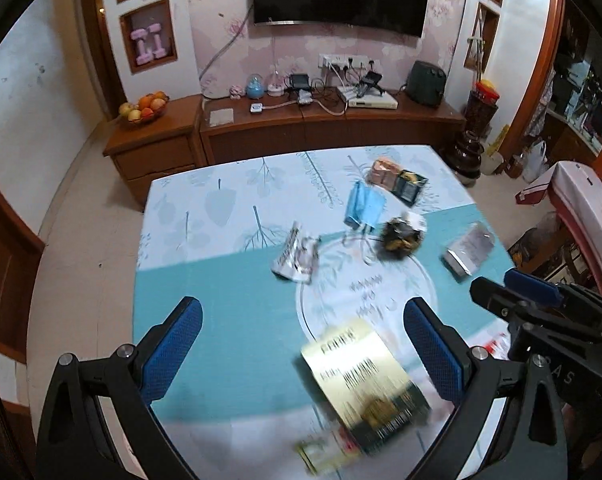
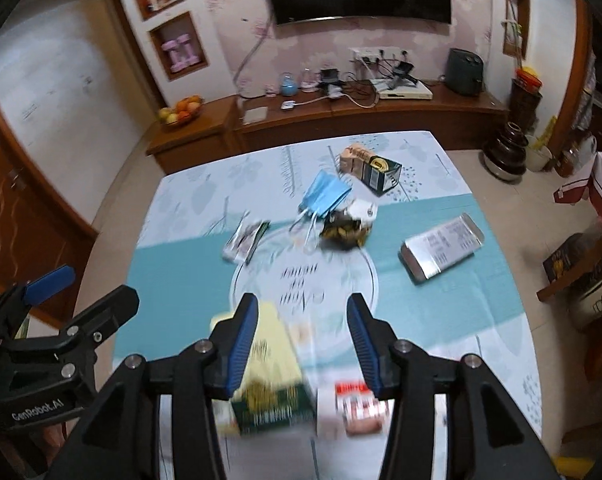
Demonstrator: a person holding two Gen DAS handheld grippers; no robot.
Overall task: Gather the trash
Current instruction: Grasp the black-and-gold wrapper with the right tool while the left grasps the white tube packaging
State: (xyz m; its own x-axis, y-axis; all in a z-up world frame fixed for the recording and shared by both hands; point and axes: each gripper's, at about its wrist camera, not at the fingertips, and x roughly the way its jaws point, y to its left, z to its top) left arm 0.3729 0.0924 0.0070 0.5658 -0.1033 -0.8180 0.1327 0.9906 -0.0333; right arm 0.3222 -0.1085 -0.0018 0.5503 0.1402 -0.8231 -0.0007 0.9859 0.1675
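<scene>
while both grippers, left (image 1: 303,350) and right (image 2: 302,338), hang spread and empty, the blurred gold-and-green box (image 1: 363,390) lies flat.

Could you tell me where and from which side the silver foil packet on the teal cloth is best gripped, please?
Probably across its narrow width, from above. The silver foil packet lies flat and alone on the table, its long edges free, so the fingers could straddle them.
</scene>
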